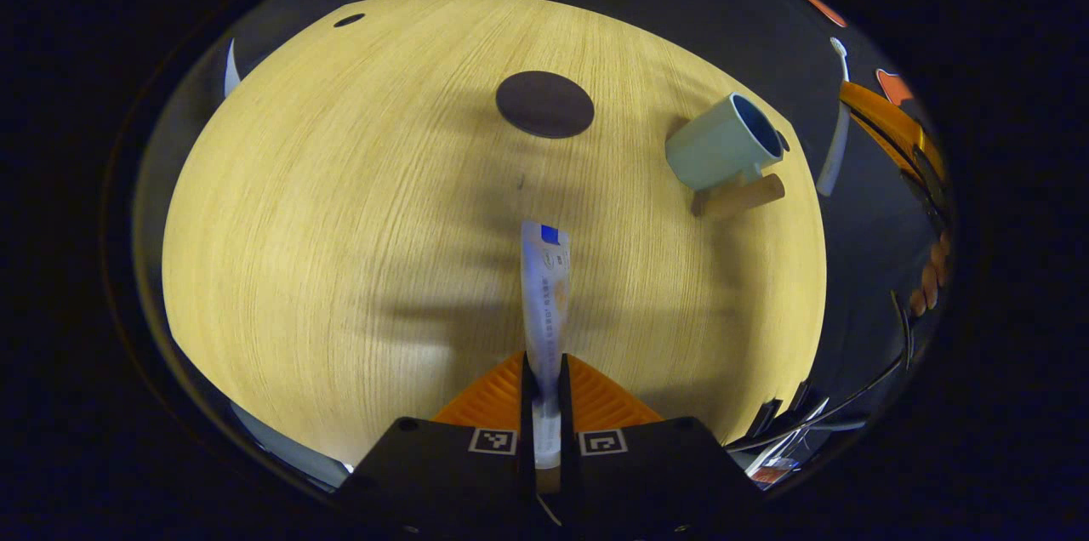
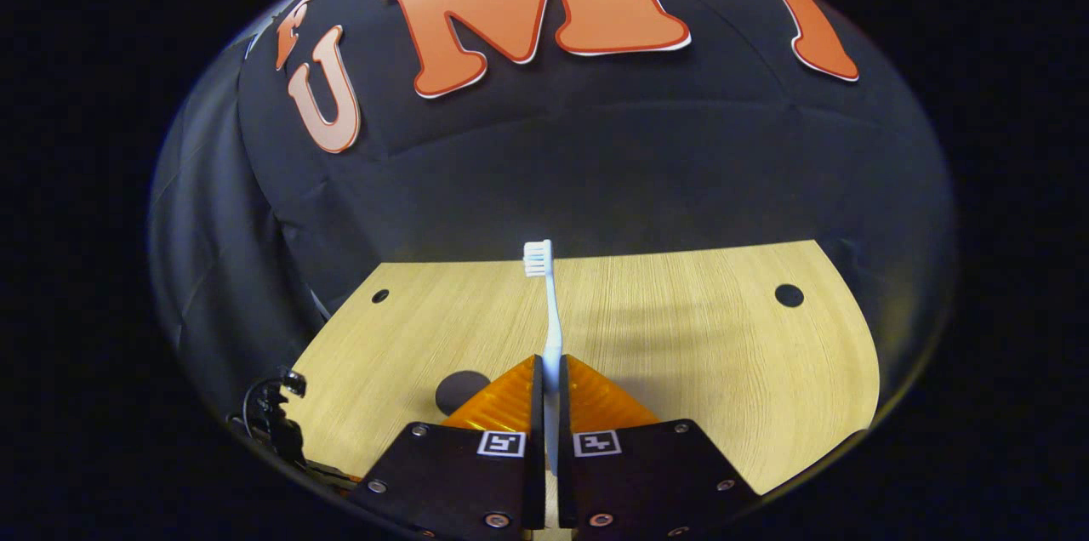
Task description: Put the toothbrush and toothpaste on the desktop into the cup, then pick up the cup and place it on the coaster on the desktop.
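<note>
Left gripper view: one dark round coaster [image 1: 544, 104] lies flat on the wooden desktop [image 1: 340, 226], left of the cup. One toothpaste tube [image 1: 545, 286] is pinched between the left gripper's [image 1: 544, 371] two fingers and lifted off the desktop, its lower end hidden between them. One pale green cup [image 1: 723, 141] stands right of the coaster, its handle [image 1: 744, 196] toward the camera; its inside is too dark to read. At the far right edge, the right gripper [image 1: 885, 124] holds the one toothbrush [image 1: 836, 128]; a hand [image 1: 932, 273] is partly cut off.

Right gripper view: coaster [image 2: 459, 390] half hidden behind the fingers. The right gripper [image 2: 551, 375] clamps the toothbrush [image 2: 549, 311] upright, bristles up.
</note>
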A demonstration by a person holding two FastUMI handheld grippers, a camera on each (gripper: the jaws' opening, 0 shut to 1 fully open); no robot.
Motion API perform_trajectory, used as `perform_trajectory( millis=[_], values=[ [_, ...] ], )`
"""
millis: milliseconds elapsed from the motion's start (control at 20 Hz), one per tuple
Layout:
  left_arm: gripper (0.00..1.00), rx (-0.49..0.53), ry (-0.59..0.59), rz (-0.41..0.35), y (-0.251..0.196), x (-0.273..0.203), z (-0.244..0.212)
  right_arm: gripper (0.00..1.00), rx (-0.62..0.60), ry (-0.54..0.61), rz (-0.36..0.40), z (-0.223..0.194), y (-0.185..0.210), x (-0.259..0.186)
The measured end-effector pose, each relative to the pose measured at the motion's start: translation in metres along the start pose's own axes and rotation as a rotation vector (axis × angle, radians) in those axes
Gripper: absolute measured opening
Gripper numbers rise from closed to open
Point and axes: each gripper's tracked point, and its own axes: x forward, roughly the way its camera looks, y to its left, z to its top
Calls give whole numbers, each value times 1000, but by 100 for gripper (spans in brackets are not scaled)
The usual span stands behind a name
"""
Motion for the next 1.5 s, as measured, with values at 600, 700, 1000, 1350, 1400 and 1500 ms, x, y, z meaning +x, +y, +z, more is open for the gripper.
perform_trajectory(
  millis=[600,700,1000,1350,1400,1500],
  values=[
    [12,1,-71,33,12,-31,8,7,-93,-98,14,-15,2,52],
    [12,3,-87,27,8,-37,9,6,-100,-125,11,-21,0,53],
    [12,36,-162,15,-2,-55,26,6,-79,-86,-9,-47,-8,58],
    [12,154,-287,5,-29,-90,71,11,-108,-42,-37,-63,-12,57],
    [12,172,-305,-2,-34,-89,80,12,-110,-34,-50,-63,-14,53],
    [14,200,-336,-20,-42,-88,98,22,-110,-11,-58,-66,-17,43]
  ],
)
